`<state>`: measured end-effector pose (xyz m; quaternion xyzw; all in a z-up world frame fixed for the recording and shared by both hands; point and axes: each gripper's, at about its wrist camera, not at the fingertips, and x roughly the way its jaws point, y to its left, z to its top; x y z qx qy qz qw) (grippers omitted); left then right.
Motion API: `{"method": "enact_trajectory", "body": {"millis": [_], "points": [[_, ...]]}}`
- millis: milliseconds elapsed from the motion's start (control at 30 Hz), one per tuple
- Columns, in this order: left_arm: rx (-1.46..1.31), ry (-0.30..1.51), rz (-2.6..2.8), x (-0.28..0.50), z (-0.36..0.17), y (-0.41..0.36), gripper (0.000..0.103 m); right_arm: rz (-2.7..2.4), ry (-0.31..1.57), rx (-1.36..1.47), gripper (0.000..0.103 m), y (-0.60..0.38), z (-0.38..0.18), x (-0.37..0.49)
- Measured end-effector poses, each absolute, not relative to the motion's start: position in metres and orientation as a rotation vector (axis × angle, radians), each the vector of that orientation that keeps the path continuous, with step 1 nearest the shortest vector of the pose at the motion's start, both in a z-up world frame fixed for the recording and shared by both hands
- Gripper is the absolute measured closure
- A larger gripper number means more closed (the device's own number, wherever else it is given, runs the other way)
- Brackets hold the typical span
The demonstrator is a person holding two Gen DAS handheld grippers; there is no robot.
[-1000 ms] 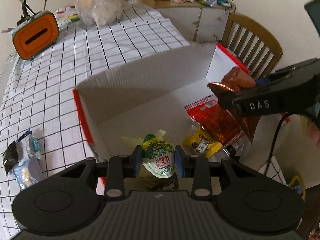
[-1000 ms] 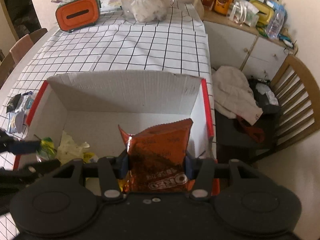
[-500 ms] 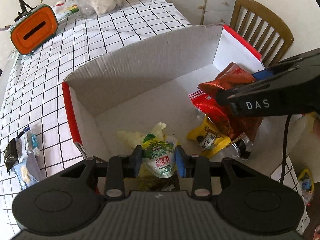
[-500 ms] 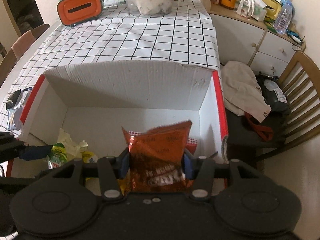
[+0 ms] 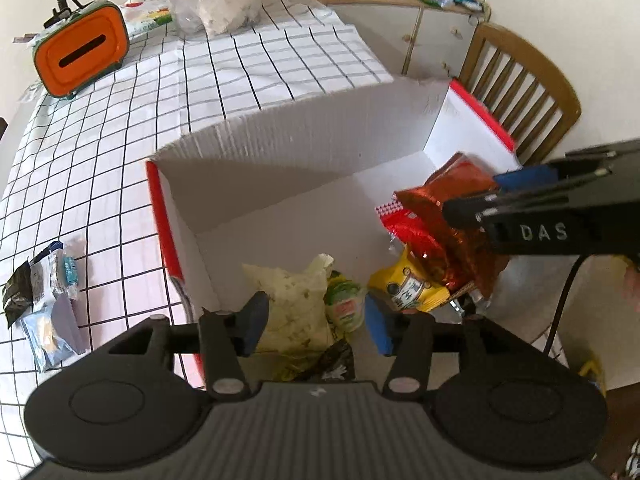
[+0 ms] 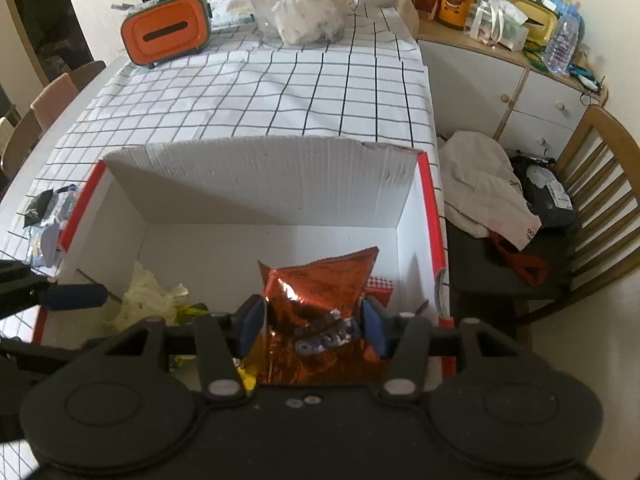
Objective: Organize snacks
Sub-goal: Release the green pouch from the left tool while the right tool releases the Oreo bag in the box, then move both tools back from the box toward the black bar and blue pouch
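Soft daylight, dim right view, fisheye-bent edges, foil glare.

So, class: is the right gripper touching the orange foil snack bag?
Touching. The right wrist view shows the right gripper with both blue pads pressed against the sides of the orange foil snack bag, over the white box.

The box point(image 6: 276, 184) is showing matt white corrugated cardboard with ribbed walls, while the orange snack bag point(image 6: 320, 300) is glinting as crinkled glossy foil. At twelve o'clock a soft checked cloth point(image 6: 280, 92) is lying creased, and at three o'clock the chair point(image 6: 592, 168) is showing smooth varnished wood.
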<state>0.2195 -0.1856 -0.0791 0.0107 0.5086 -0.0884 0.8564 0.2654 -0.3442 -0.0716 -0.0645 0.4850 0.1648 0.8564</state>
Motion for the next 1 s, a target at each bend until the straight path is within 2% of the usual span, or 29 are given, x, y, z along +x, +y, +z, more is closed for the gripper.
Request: {"method": "enact_trajectory", "body": {"millis": [433,867,900,933,1000], "points": [[-0.044,0.947,-0.201,0.192,-0.045,-0.154,0.040,0.397,0.915,-0.071,0.045,-0.346,-0.029,0.223],[-0.027,0.843,-0.183,0.151,-0.023,-0.102,0.026,0.443,0.830,-0.074,0.042,-0.312,0.001,0.182],[-0.031,0.844,-0.185,0.147,-0.023,-0.095,0.026,0.449,0.827,-0.068,0.037,-0.308,0.001,0.179],[-0.031,0.844,-0.183,0.143,-0.023,-0.089,0.025,0.455,0.824,-0.062,0.026,-0.304,0.001,0.176],[-0.032,0.841,-0.173,0.135,-0.024,-0.076,0.023,0.465,0.803,-0.057,0.015,-0.296,0.002,0.169]]}}
